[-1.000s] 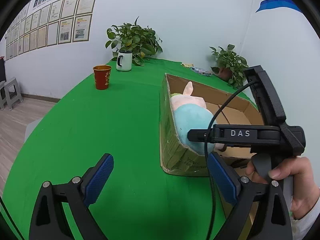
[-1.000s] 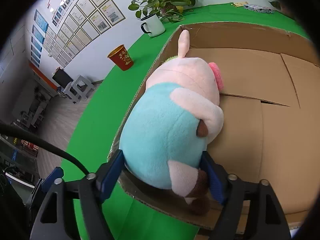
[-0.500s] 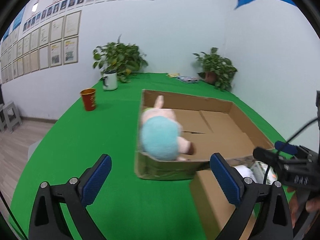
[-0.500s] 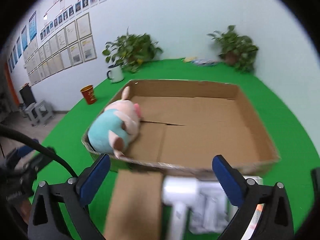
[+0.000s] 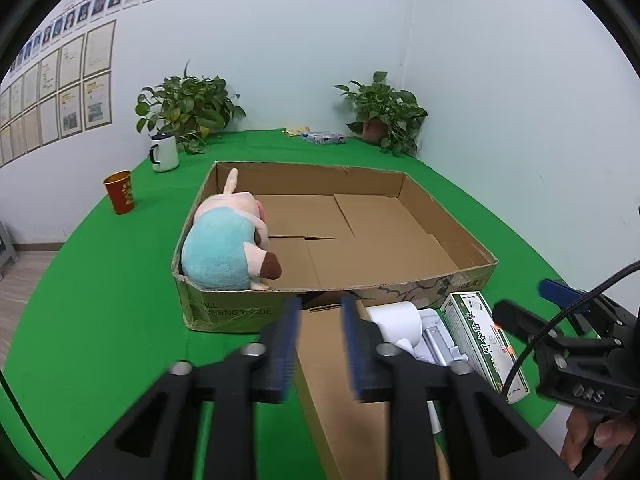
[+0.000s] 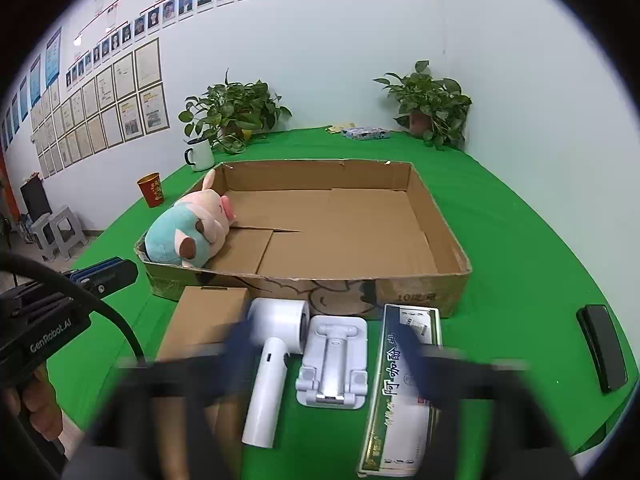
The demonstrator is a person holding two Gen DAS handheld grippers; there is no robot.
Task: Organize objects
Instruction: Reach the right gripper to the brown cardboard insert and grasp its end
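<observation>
A pink and teal plush pig [image 5: 228,242] [image 6: 188,230] lies in the near left corner of the open cardboard tray [image 5: 448,240] [image 6: 440,216]. In front of the tray lie a brown box [image 5: 336,364] [image 6: 204,324], a white hair dryer [image 6: 272,356], a white folding stand [image 6: 334,360] and a green and white carton [image 6: 404,392] [image 5: 480,344]. My left gripper [image 5: 318,344] hovers over the brown box, its jaws narrowed with nothing between them. My right gripper [image 6: 320,344] is blurred, open and empty, above the dryer and stand.
A red cup [image 5: 119,192], a white mug [image 5: 163,153] and two potted plants [image 5: 188,108] stand at the table's far side. A black phone [image 6: 600,346] lies on the green cloth at the right. A small packet [image 5: 323,137] lies near the far wall.
My right gripper let go of the plush pig in the tray and both grippers pulled back toward the near items. The left jaws have narrowed and the right jaws are closing in.
</observation>
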